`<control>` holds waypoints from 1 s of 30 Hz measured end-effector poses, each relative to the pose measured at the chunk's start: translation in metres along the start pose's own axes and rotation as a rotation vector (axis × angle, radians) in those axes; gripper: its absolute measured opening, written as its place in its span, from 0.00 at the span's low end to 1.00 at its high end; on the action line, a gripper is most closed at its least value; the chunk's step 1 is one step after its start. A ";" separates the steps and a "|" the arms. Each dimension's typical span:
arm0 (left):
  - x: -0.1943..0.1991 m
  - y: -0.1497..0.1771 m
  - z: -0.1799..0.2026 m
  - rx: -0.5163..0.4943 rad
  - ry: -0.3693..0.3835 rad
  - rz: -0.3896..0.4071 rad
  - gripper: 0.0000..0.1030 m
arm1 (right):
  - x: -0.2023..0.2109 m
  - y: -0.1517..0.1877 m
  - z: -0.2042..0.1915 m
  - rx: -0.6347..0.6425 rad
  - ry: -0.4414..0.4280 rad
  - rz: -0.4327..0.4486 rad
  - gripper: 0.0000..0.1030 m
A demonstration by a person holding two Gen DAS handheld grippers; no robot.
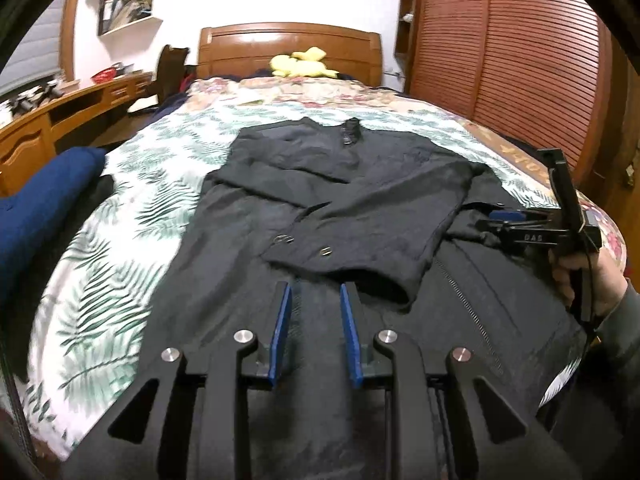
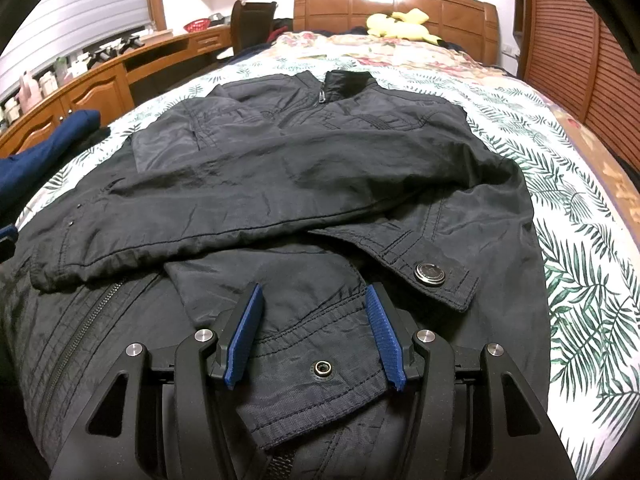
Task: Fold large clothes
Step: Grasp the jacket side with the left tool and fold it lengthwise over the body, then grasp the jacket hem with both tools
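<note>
Left gripper (image 1: 314, 300): fingers slightly parted, nothing between them, over the black jacket (image 1: 320, 200). Right gripper (image 2: 316, 300): fingers half open astride a sleeve cuff (image 2: 316, 364). Jacket lies lengthwise on the bed (image 2: 580, 240), collar toward the headboard (image 2: 392, 4)

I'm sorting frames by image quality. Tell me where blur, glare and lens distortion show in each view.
Left wrist view: motion smear on the leaf-print bedspread at left, glare on the headboard, white wall overexposed. Right wrist view: sharper, jacket stitching and snap button crisp, glare streaks on the headboard. Both: strong fisheye bowing of the bed edges, with dark corner vignetting.
</note>
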State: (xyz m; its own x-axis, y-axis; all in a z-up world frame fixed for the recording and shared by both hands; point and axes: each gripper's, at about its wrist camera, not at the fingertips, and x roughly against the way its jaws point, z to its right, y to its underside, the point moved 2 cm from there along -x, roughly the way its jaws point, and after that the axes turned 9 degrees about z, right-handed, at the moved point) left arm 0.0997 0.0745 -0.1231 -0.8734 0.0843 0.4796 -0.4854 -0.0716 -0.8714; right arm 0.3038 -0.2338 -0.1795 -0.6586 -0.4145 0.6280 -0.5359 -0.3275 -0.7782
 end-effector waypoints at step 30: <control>-0.004 0.044 -0.074 -0.002 -0.207 -0.189 0.43 | 0.026 0.002 -0.001 0.014 -0.009 0.029 0.53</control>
State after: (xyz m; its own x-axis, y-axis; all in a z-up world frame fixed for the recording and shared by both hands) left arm 0.0849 0.1441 -0.1715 -0.7570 -0.1088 0.6443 -0.6404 -0.0719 -0.7646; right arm 0.2848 -0.2444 -0.1649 -0.6689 -0.4321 0.6048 -0.5087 -0.3271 -0.7964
